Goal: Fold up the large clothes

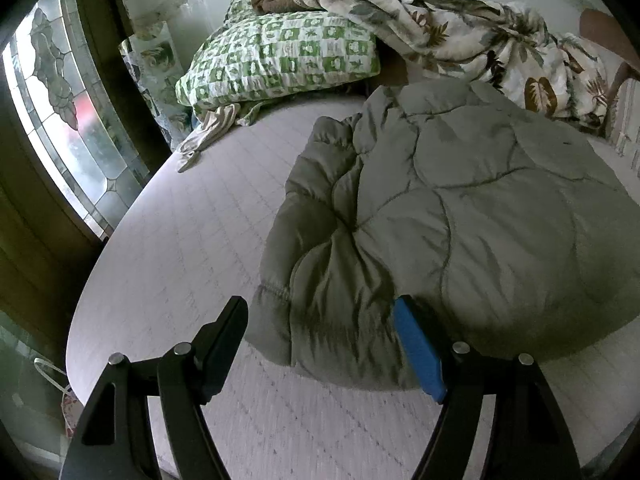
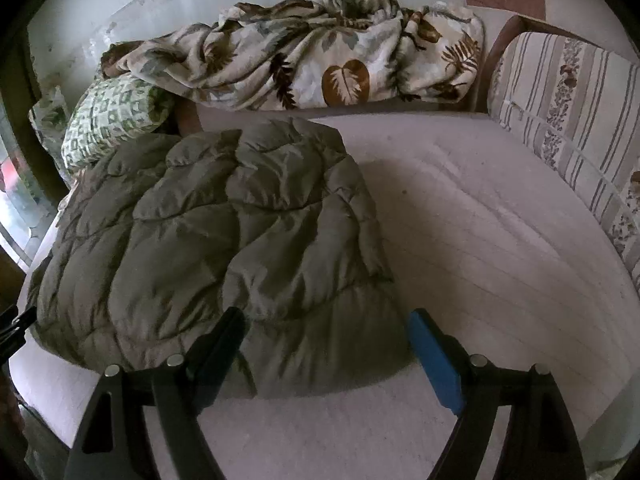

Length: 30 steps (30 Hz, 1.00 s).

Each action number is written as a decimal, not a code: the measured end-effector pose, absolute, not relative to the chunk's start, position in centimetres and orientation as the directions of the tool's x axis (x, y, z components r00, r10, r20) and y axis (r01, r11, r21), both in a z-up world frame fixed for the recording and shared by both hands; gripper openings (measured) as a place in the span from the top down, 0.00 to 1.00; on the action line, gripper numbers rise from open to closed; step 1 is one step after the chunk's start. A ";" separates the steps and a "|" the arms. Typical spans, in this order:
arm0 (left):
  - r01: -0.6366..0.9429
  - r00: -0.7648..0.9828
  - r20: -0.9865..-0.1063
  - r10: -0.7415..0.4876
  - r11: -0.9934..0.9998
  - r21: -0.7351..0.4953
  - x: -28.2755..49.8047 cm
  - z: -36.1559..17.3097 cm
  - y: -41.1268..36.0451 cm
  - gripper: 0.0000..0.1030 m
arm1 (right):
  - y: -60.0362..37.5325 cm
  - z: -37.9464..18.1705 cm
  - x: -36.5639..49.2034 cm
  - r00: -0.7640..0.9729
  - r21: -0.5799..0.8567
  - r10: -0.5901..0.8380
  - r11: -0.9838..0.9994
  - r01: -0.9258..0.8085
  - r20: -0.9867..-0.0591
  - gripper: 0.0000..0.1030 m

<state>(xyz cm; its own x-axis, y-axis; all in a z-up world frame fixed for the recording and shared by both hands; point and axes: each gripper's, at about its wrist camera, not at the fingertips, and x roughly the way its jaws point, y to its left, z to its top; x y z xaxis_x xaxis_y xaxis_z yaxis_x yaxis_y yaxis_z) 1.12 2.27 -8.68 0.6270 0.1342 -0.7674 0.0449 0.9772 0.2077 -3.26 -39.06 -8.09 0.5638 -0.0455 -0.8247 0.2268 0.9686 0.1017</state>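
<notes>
An olive-grey quilted puffer jacket (image 1: 460, 216) lies folded in a bulky pile on the pale mattress (image 1: 180, 240); it also shows in the right wrist view (image 2: 216, 240). My left gripper (image 1: 320, 308) is open, its fingers straddling the jacket's near left corner just above the mattress. My right gripper (image 2: 326, 320) is open, its fingers straddling the jacket's near right corner. Neither holds anything. The left gripper's tip shows at the right wrist view's left edge (image 2: 16, 324).
A green-checked pillow (image 1: 276, 60) and a leaf-print blanket (image 2: 304, 64) lie at the back against the wall. A striped cushion (image 2: 568, 120) stands at the right. A leaded-glass window (image 1: 60, 112) is at the left. A small cloth (image 1: 208, 132) lies by the pillow.
</notes>
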 end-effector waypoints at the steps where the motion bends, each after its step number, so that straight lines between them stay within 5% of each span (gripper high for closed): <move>1: 0.046 0.627 -0.768 0.132 0.978 0.205 0.9 -8.6 2.3 0.26 | -38.9 -7.8 -3.5 0.568 0.107 -0.042 0.968 0.226 -0.822 0.15; 8: 0.059 0.604 -0.793 0.079 0.988 0.143 -0.8 -8.0 2.9 0.26 | -37.4 -6.7 -4.9 0.584 0.134 -0.006 0.971 0.197 -0.812 0.12; 11: 0.057 0.613 -0.788 0.064 0.990 0.125 -2.0 -7.2 3.0 0.25 | -36.5 -6.2 -5.7 0.587 0.144 0.015 0.974 0.174 -0.810 0.00; 21: 0.047 0.654 -0.755 0.040 0.995 0.093 -7.4 -3.9 3.1 0.16 | -33.6 -3.8 -10.7 0.611 0.109 -0.010 0.982 0.157 -0.792 0.00; 30: 0.037 0.718 -0.689 0.104 0.982 0.187 -13.8 -1.8 2.6 0.15 | -31.8 -3.6 -16.1 0.602 0.108 0.005 0.985 0.136 -0.798 0.00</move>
